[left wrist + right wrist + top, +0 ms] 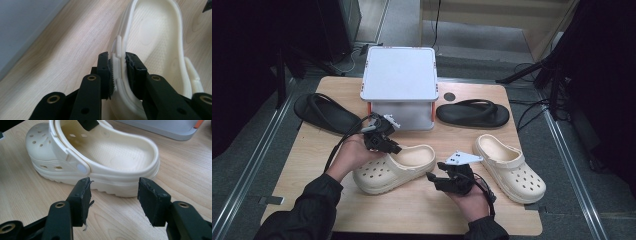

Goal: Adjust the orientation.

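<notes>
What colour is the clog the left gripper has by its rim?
Cream, with round holes over the toe; the clog shows best in the right gripper view.

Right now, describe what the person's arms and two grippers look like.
Both arms wear dark sleeves. The left gripper and right gripper are black with two ribbed jaws and brass-coloured pivot screws. Each carries a grey three-cornered plate and trails a black cable.

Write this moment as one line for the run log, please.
left gripper: jaws astride rim and strap of cream clog | right gripper: open, beside clog sole | second clog: untouched
</notes>
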`<state>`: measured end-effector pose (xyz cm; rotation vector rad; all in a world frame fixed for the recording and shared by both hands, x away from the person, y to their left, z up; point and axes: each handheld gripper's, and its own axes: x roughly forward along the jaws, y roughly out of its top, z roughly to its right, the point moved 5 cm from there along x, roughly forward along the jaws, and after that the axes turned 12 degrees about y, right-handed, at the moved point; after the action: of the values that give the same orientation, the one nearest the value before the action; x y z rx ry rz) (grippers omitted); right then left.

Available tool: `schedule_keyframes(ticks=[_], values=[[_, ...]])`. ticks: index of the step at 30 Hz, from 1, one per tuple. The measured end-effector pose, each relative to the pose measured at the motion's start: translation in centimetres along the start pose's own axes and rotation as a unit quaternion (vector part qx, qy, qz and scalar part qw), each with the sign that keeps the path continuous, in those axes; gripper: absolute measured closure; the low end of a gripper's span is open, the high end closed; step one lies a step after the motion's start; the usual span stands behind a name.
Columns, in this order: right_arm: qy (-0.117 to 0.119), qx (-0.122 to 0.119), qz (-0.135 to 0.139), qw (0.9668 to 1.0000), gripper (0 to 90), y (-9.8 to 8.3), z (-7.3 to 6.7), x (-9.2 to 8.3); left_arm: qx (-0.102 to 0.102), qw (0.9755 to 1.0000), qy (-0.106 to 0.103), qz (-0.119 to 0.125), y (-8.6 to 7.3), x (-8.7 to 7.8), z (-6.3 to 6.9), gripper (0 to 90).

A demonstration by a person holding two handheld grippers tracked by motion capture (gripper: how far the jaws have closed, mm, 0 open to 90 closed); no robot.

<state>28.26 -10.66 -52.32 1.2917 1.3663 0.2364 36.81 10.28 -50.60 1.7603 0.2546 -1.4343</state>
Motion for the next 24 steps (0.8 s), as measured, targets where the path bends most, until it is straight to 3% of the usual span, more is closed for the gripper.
schedule_keyframes(ticks=[7,10,11,14,17,18,20,22,24], values=[[0.000,0.004,-0.002,1.0000,44.6,-0.2,0.1,0.0,-0.006,1.0000,-0.007,0.001,0.1,0.2,-0.3,68.7],[0.000,0.004,-0.001,1.0000,44.6,-0.2,0.1,0.0,-0.009,0.9999,0.003,0.011,0.3,-0.1,-0.5,61.0],[0.000,0.004,0.000,1.0000,44.7,-0.2,0.2,0.0,-0.012,0.9998,0.005,0.014,0.4,-0.3,-0.6,52.9],[0.000,0.005,0.002,1.0000,44.8,-0.2,0.2,-0.1,-0.045,0.9977,0.008,0.050,0.7,-2.0,-1.4,47.2],[0.000,0.006,0.005,1.0000,45.2,-0.1,0.3,-0.2,-0.061,0.9956,0.011,0.070,0.7,-3.0,-1.8,44.4],[0.000,0.006,0.006,1.0000,45.5,-0.1,0.4,-0.2,-0.071,0.9940,0.012,0.082,0.6,-4.0,-2.1,44.5],[0.000,0.006,0.006,1.0000,45.7,-0.1,0.4,-0.2,-0.072,0.9935,0.012,0.088,0.6,-4.4,-2.1,47.3],[-0.001,0.006,0.007,1.0000,49.5,-0.1,0.4,-0.3,-0.069,0.9931,0.013,0.094,0.3,-5.1,-1.9,54.0],[0.002,0.004,0.011,0.9999,53.9,0.0,0.4,-0.5,-0.064,0.9910,0.014,0.117,-0.3,-6.1,-1.3,64.9]])
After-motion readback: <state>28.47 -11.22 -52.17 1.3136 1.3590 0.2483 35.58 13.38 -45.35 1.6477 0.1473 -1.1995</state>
